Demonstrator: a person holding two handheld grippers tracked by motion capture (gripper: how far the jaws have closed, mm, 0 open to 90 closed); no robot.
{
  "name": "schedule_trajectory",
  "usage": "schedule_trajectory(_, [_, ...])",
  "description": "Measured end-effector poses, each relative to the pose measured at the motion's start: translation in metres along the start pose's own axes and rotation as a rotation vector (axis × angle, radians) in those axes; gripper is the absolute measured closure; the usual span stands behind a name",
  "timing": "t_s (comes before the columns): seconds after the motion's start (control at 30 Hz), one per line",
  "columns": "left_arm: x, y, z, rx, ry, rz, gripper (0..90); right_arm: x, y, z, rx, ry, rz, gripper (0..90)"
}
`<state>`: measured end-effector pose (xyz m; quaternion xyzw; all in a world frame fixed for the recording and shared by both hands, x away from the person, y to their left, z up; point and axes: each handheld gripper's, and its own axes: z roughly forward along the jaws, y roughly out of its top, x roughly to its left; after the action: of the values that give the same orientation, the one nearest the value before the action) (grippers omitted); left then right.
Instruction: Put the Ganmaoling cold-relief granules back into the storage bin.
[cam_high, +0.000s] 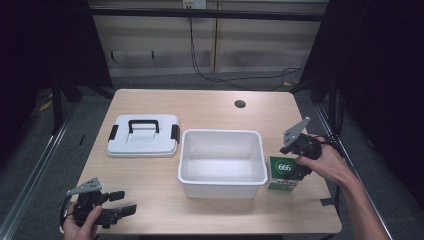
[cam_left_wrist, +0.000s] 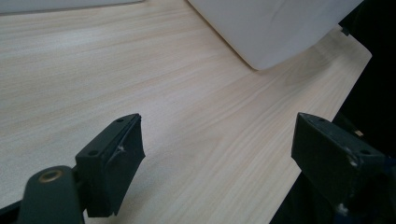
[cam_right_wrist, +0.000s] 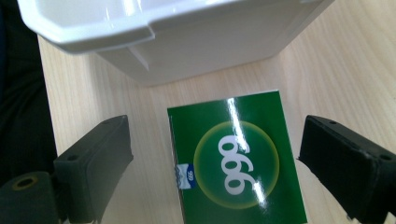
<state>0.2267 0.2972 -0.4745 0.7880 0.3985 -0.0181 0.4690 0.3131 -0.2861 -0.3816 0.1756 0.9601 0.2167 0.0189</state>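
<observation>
A green box (cam_high: 283, 172) marked 999 lies flat on the table just right of the white bin (cam_high: 222, 161). My right gripper (cam_high: 298, 165) hovers over it, open, its jaws standing wide on either side of the green box (cam_right_wrist: 236, 161) without touching it. The white bin (cam_right_wrist: 187, 32) rises just beyond the box in the right gripper view. My left gripper (cam_high: 125, 202) rests at the table's front left corner, open, with nothing between its jaws; only bare wood and a corner of the white bin (cam_left_wrist: 275, 28) lie ahead of the left gripper (cam_left_wrist: 217, 154).
A white lid (cam_high: 143, 135) with a black handle and black clips lies left of the bin. A round cable hole (cam_high: 240, 104) sits near the table's far edge. Bare wood spans the front between my two hands.
</observation>
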Motion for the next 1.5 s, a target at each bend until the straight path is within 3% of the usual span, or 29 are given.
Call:
schedule_trajectory(0.2, [0.0, 0.0, 0.0, -0.002, 0.003, -0.003, 16.8, -0.003, 0.002, 0.005, 0.108, -0.001, 0.001, 8.4])
schedule_trajectory(0.63, [-0.001, 0.0, 0.002, 0.009, -0.009, 0.002, 16.8, -0.01, 0.0, 0.018, 0.171, -0.003, -0.039, 8.4])
schedule_trajectory(0.87, [0.0, 0.0, 0.001, 0.013, -0.006, -0.001, 16.8, -0.011, 0.002, 0.034, 0.282, -0.001, -0.093, 8.5])
schedule_trajectory(1.13, [0.0, 0.0, 0.002, 0.018, 0.001, 0.003, 16.8, -0.011, 0.003, 0.041, 0.342, 0.02, -0.119, 12.2])
schedule_trajectory(1.27, [-0.001, 0.0, 0.002, 0.02, -0.003, 0.004, 16.8, -0.009, 0.004, 0.045, 0.364, 0.012, -0.158, 12.7])
schedule_trajectory(1.37, [0.0, 0.0, 0.002, 0.015, -0.007, 0.0, 16.9, -0.006, 0.003, 0.046, 0.379, 0.003, -0.131, 13.0])
schedule_trajectory(1.5, [0.0, 0.0, 0.002, 0.014, -0.008, -0.001, 16.9, -0.004, 0.004, 0.046, 0.381, -0.012, -0.159, 14.5])
